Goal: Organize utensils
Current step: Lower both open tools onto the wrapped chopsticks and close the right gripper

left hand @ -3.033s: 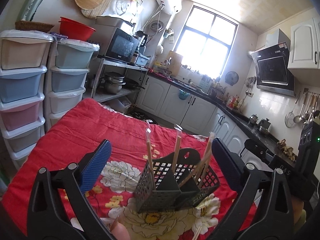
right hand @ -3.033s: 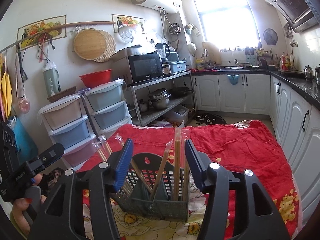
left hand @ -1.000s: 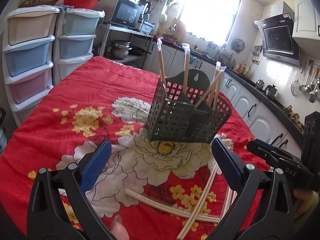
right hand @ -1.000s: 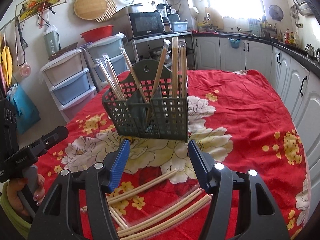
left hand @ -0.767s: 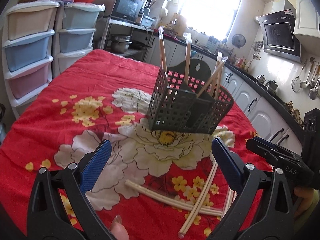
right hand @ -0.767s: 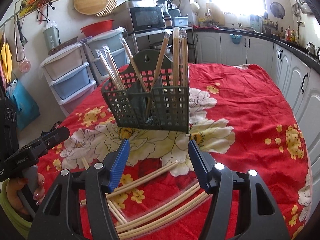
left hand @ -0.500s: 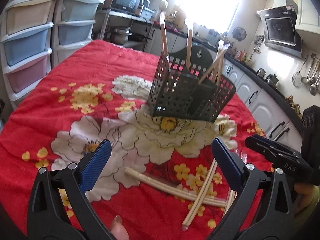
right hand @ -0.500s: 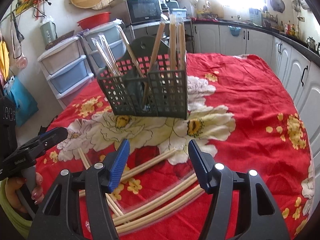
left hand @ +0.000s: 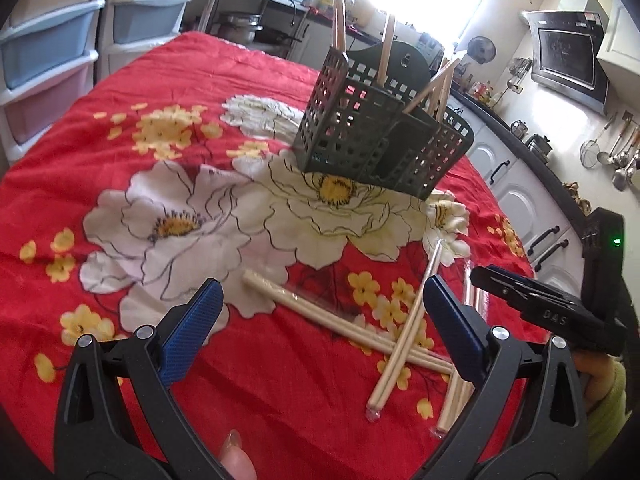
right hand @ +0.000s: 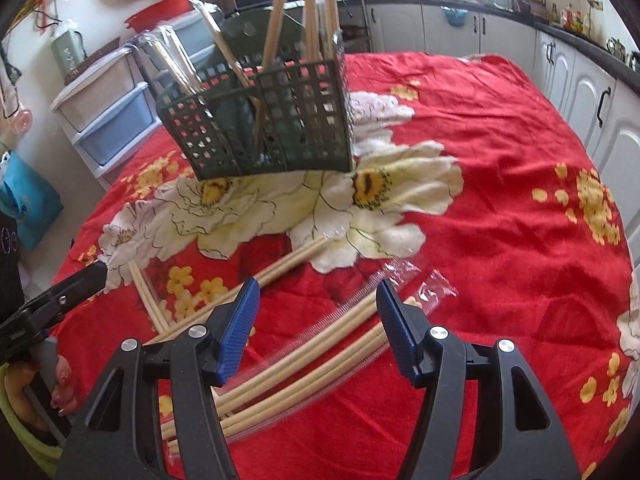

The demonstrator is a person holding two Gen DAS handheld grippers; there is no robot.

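Open cloth to the sides, clutter in the middle

The red floral tablecloth (left hand: 120, 128) lies bare across the left side in the left wrist view, and again on the wide stretch (right hand: 520, 184) right of centre in the right wrist view, so a gripper could pass low there. The dark perforated utensil basket (left hand: 360, 140) stands mid-table, with chopsticks (right hand: 276, 12) sticking up above its rim (they block any level pass over it). Near the table's front edge, loose wrapped chopsticks (left hand: 344, 320) lie crossed on the cloth, and a curved bundle (right hand: 320, 344) sits directly under the right gripper (right hand: 318, 320), whose jaws stand apart with nothing pinched.
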